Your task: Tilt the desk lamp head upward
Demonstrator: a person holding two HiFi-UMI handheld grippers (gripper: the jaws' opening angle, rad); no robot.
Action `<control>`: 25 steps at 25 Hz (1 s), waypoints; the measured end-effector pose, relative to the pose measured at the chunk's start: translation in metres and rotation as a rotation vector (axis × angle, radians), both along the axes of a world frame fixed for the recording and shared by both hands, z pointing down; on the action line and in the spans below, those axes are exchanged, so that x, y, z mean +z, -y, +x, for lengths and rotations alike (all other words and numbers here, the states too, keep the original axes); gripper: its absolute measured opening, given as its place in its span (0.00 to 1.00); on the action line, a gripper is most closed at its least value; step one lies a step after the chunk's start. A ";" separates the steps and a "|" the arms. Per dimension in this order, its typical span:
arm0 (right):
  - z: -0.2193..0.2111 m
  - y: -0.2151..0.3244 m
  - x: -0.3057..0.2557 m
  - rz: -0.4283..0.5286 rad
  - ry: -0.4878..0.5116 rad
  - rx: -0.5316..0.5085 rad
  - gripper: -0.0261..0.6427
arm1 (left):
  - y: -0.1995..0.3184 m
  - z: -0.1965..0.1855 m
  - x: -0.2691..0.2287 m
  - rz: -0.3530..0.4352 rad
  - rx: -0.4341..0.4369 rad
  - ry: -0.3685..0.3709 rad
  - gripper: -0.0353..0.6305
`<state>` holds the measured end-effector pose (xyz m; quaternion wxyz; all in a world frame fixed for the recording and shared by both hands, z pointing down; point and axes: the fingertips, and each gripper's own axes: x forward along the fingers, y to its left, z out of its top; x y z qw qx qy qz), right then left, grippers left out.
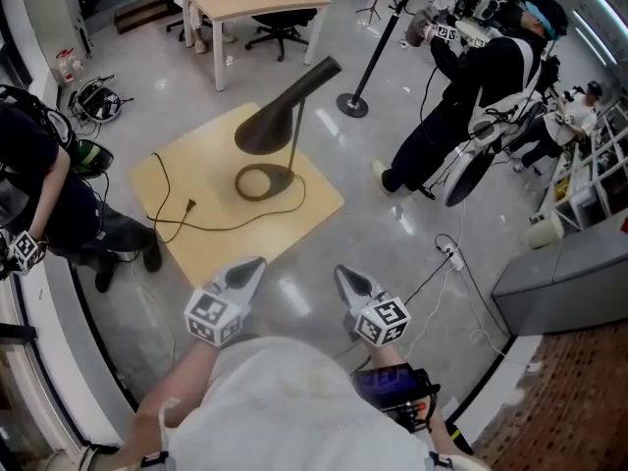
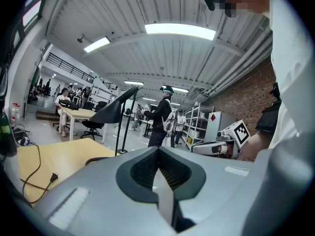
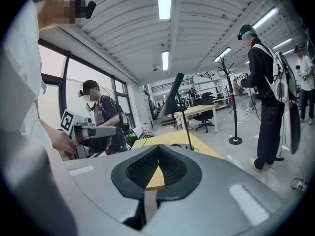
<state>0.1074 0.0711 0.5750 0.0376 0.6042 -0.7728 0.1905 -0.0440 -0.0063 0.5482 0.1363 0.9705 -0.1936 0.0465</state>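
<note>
Pale desk (image 1: 257,0), office chair (image 1: 280,29), perhaps power strip (image 1: 452,255).

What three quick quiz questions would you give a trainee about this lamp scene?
1. True or false: the left tongs are gripping the lamp.
2. Where does the lamp's plug lie? A: in a socket. B: on the board. C: on the floor.
3. Fill in: the right tongs have their jaws ____, with nothing between them.

Key: 1 false, since both tongs are held near the person, well short of the lamp. 2 B. 3 shut.
</note>
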 end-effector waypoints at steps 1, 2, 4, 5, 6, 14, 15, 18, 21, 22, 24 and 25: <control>0.003 0.004 0.001 -0.003 -0.003 0.003 0.06 | 0.005 0.002 0.001 -0.002 0.003 -0.002 0.06; 0.006 0.009 0.002 -0.005 -0.007 0.007 0.06 | 0.009 0.005 0.001 -0.004 0.005 -0.005 0.06; 0.012 0.018 0.001 -0.002 -0.013 0.010 0.06 | 0.019 0.010 0.001 -0.001 0.009 -0.009 0.06; 0.014 0.024 0.000 0.001 -0.016 0.009 0.06 | 0.024 0.011 0.002 0.000 0.010 -0.008 0.06; 0.015 0.030 -0.001 0.005 -0.019 0.007 0.06 | 0.029 0.011 0.002 0.002 0.009 -0.005 0.06; 0.029 0.069 -0.013 0.031 -0.028 -0.021 0.06 | 0.057 0.013 -0.003 0.011 -0.020 0.015 0.06; 0.031 0.075 -0.015 0.038 -0.031 -0.033 0.06 | 0.061 0.013 -0.005 0.013 -0.026 0.018 0.05; 0.036 0.089 -0.022 0.048 -0.048 -0.076 0.06 | 0.069 0.014 -0.010 0.012 -0.047 0.029 0.06; 0.040 0.096 -0.019 0.047 -0.064 -0.121 0.06 | 0.073 0.013 -0.007 0.008 -0.076 0.045 0.06; 0.041 0.099 -0.017 0.046 -0.066 -0.136 0.06 | 0.074 0.013 -0.005 0.006 -0.087 0.050 0.06; 0.046 0.105 -0.012 0.044 -0.060 -0.166 0.06 | 0.077 0.016 0.000 -0.001 -0.111 0.061 0.06; 0.050 0.109 -0.010 0.041 -0.057 -0.179 0.06 | 0.080 0.018 0.001 -0.005 -0.123 0.064 0.06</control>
